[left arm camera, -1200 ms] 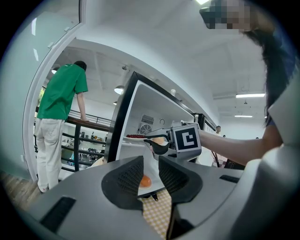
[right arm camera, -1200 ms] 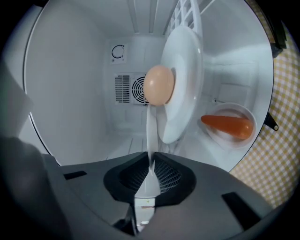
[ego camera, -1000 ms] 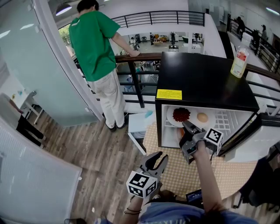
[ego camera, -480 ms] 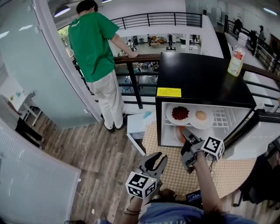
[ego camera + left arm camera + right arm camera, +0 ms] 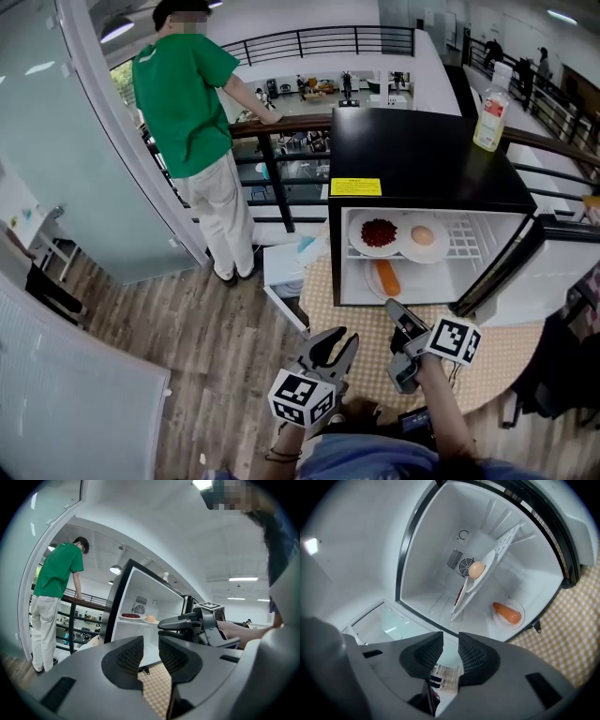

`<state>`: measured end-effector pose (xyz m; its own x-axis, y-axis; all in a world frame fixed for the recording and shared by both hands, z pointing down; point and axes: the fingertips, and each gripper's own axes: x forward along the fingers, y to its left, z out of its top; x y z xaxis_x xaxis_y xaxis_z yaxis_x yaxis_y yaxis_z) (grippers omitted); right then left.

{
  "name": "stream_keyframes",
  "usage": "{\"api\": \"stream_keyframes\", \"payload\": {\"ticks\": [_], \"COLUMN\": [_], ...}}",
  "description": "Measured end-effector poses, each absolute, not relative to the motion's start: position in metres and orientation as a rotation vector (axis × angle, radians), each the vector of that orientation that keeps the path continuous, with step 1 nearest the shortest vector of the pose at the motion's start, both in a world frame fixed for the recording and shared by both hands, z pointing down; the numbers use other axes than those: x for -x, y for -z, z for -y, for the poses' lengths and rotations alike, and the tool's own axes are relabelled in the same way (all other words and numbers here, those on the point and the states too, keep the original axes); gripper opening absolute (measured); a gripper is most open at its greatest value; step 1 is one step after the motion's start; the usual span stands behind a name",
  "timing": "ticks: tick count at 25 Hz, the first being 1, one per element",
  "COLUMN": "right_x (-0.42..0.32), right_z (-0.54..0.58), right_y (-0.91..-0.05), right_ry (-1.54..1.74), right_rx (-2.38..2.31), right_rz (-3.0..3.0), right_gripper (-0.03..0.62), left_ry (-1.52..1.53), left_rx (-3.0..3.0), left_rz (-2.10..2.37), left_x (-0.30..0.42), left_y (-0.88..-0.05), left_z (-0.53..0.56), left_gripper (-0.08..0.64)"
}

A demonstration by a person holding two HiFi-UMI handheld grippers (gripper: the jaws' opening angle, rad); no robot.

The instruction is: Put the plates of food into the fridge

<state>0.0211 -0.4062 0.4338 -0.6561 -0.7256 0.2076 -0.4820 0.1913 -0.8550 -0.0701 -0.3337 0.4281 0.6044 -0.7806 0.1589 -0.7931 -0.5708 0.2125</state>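
The open fridge [image 5: 427, 159] holds three plates. A plate of red food [image 5: 378, 232] and a plate with a pale bun [image 5: 423, 236] sit on the wire shelf. A plate with an orange sausage [image 5: 386, 278] lies on the fridge floor, also visible in the right gripper view [image 5: 507, 612]. My right gripper [image 5: 394, 307] hovers just outside the fridge over the checked mat, with nothing between its jaws, which are closing. My left gripper [image 5: 342, 336] hangs lower left, near my body, its jaws slightly apart and empty [image 5: 150, 644].
A person in a green shirt [image 5: 183, 103] leans on the railing left of the fridge. The fridge door [image 5: 548, 286] stands open at the right. A bottle [image 5: 488, 98] stands on the fridge top. A white box [image 5: 286, 267] sits by the fridge's left corner.
My right gripper has drawn back out of the fridge's lower part toward me, leaving the sausage plate on the fridge floor. The left gripper has stayed put.
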Motion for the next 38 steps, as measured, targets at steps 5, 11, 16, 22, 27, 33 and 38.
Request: {"api": "stream_keyframes", "payload": {"ticks": [5,11,16,22,27,33,38], "right_x": [-0.018,-0.015,-0.014,-0.024,-0.032,-0.035,-0.061], "right_z": [0.364,0.314,0.28,0.249,0.236,0.211,0.169], "right_y": [-0.449,-0.469,-0.481,-0.496,-0.497,-0.49,-0.481], "right_ry": [1.465,1.432,1.424,1.459,1.468,1.466,1.445], "right_rx": [1.213,1.332,1.409,1.471,1.486,1.42,1.392], "right_rz": [-2.221,-2.195,-2.174,-2.104,-2.1,-2.156,-2.18], "right_gripper": [0.087,0.069,0.06,0.052,0.048,0.044,0.043], "left_ry": [-0.086,-0.132,-0.16,-0.154,-0.126,-0.071,-0.061], "left_rx": [-2.59,-2.605,-2.592,-2.6,-2.595,-2.576,-2.576], "left_rz": [1.217,1.099,1.018,0.951,0.966,1.024,1.046], "left_x": [0.073,0.078,0.078,0.07,0.07,0.065,0.037], "left_y": [-0.435,-0.454,-0.473,-0.478,-0.474,-0.46,-0.453], "left_z": [0.315,0.286,0.269,0.253,0.245,0.229,0.191], "left_gripper": [0.098,0.098,0.098,0.098,0.098,0.098,0.098]}}
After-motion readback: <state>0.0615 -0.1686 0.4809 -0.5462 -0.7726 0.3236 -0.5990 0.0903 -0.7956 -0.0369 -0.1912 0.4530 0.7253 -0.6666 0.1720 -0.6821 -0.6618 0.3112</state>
